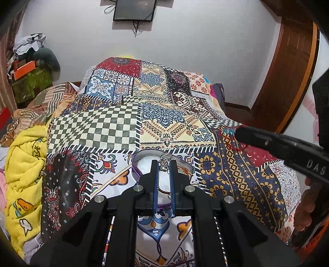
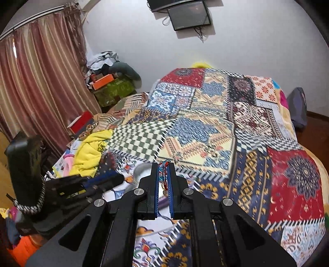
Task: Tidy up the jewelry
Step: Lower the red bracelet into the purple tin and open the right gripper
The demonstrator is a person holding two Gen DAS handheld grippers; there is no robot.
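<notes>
My left gripper (image 1: 163, 162) is shut on a small silver piece of jewelry (image 1: 164, 164) and holds it just above a round purple-rimmed box (image 1: 134, 164) with a white lining. A thin brown cord (image 1: 163, 192) lies inside the box. My right gripper (image 2: 163, 164) is shut on a red and blue beaded bracelet (image 2: 163, 174) over the patchwork bedspread (image 2: 205, 133). In the left wrist view the right gripper (image 1: 238, 131) reaches in from the right with the bracelet (image 1: 228, 133) dangling at its tip. In the right wrist view the left gripper (image 2: 117, 177) sits at the lower left, beside the box (image 2: 141, 170).
A yellow towel (image 1: 24, 164) is bunched at the bed's left edge beside other loose clothes. Curtains (image 2: 37, 71) and a pile of boxes (image 2: 109, 84) stand at the far left. A monitor (image 1: 133, 9) hangs on the white wall, and a wooden door frame (image 1: 287, 71) is at the right.
</notes>
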